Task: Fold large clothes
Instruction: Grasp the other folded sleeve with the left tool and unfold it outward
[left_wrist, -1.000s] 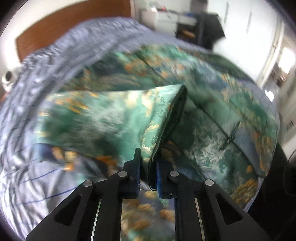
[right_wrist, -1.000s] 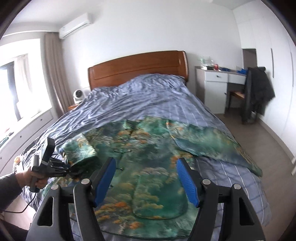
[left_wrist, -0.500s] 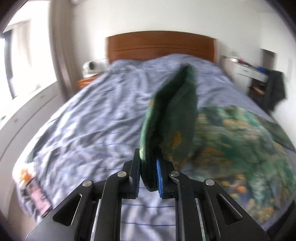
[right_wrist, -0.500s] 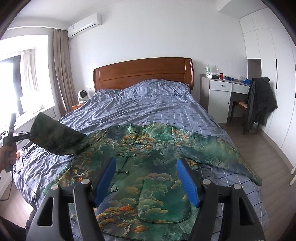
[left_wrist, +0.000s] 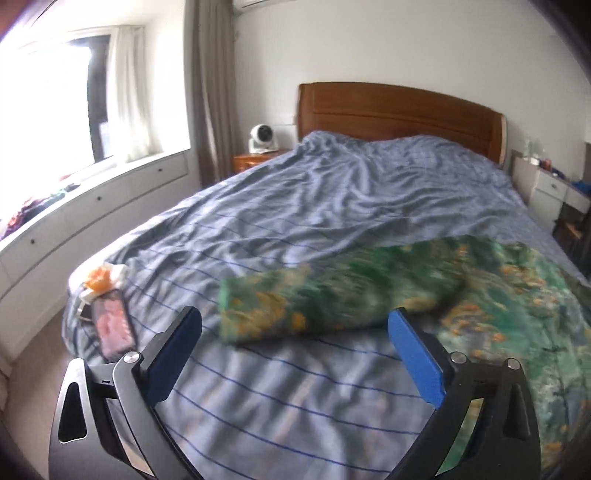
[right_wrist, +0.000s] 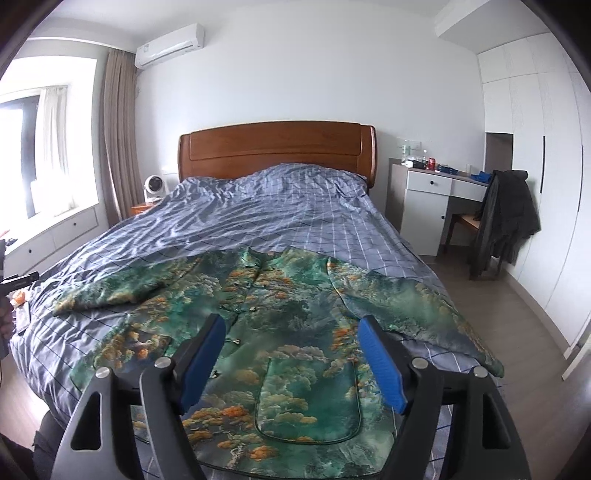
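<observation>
Nothing is getting folded yet: the jacket (right_wrist: 288, 325) is lying spread across the bed (right_wrist: 295, 206), sleeves out; both the left gripper (left_wrist: 295, 334) (its jaws just sprung wide, the sleeve (left_wrist: 332, 306) dropped clear) and the right gripper (right_wrist: 291, 354) are gaping, empty.

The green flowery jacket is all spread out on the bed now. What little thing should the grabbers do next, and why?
Probably bring the left gripper back down to the outstretched sleeve and pinch its cuff, to fold it in over the jacket. Its jaws have just been opening and hold nothing; the sleeve lies flat, sticking out sideways. The right gripper hangs open over the jacket's front.
</observation>
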